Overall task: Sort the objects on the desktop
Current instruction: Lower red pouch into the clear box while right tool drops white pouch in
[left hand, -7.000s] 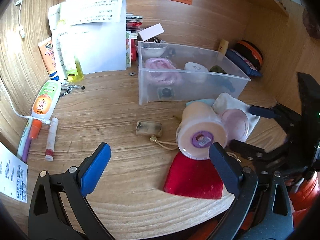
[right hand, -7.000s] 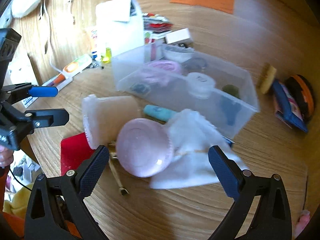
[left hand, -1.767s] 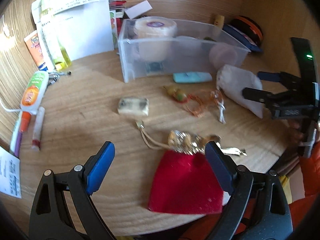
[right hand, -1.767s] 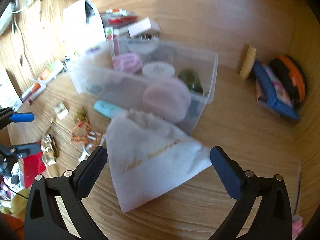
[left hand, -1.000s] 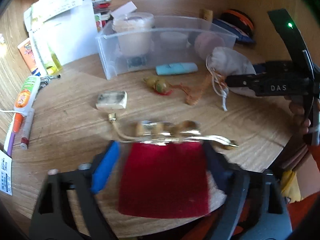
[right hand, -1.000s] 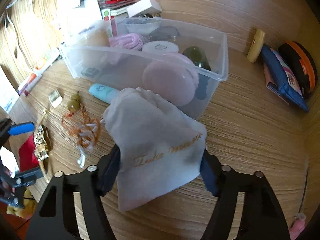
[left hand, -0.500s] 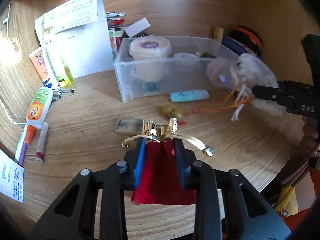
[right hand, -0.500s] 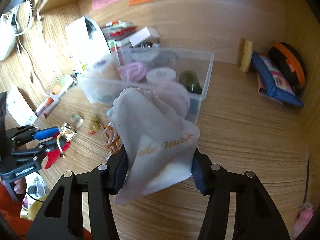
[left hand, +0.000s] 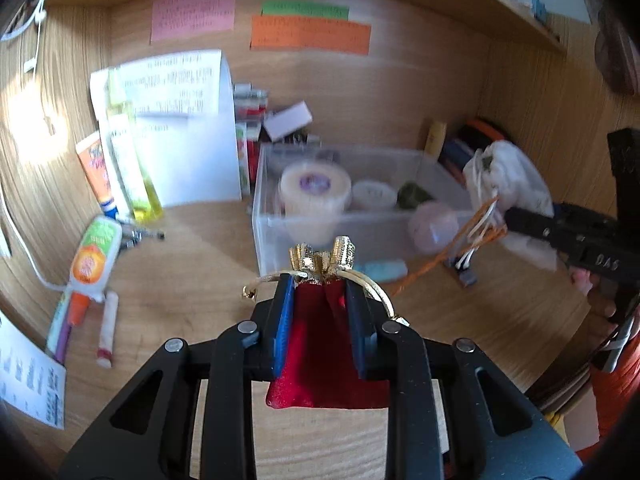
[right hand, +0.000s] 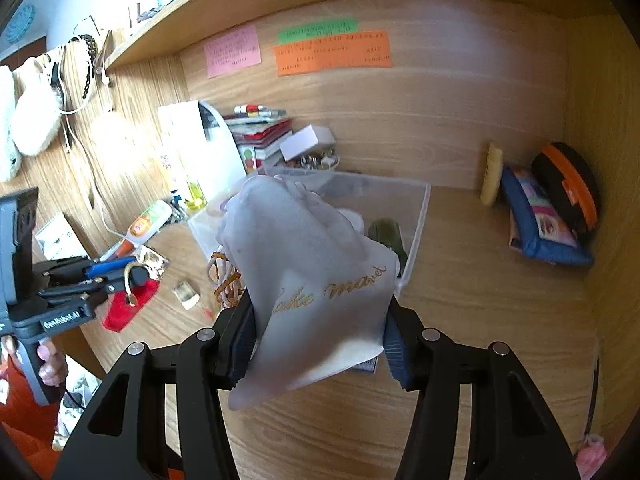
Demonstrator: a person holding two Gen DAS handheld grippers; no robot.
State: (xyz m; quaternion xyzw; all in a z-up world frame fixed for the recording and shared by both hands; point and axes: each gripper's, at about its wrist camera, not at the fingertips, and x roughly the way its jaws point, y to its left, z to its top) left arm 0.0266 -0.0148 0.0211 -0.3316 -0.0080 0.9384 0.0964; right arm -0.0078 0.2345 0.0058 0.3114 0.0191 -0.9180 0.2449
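My left gripper (left hand: 320,304) is shut on a red velvet pouch (left hand: 320,344) with a gold drawstring top, held above the desk in front of the clear plastic bin (left hand: 360,232). My right gripper (right hand: 318,340) is shut on a white drawstring pouch (right hand: 308,264) with gold lettering, held up at the bin's (right hand: 420,216) near side. An orange cord (left hand: 452,244) hangs from the white pouch (left hand: 508,176). The bin holds a cream jar (left hand: 314,196), a pink round case (left hand: 434,226) and small tins. The left gripper with the red pouch (right hand: 128,308) also shows in the right wrist view.
A teal tube (left hand: 380,270) lies in front of the bin. Tubes, pens and papers (left hand: 96,240) crowd the left side. A small pale block (right hand: 186,294) lies on the desk. A blue pouch (right hand: 540,220) and an orange-black case (right hand: 568,188) stand at the back right.
Both grippers have risen higher off the desk with their pouches. The orange cord has lifted with the white pouch.
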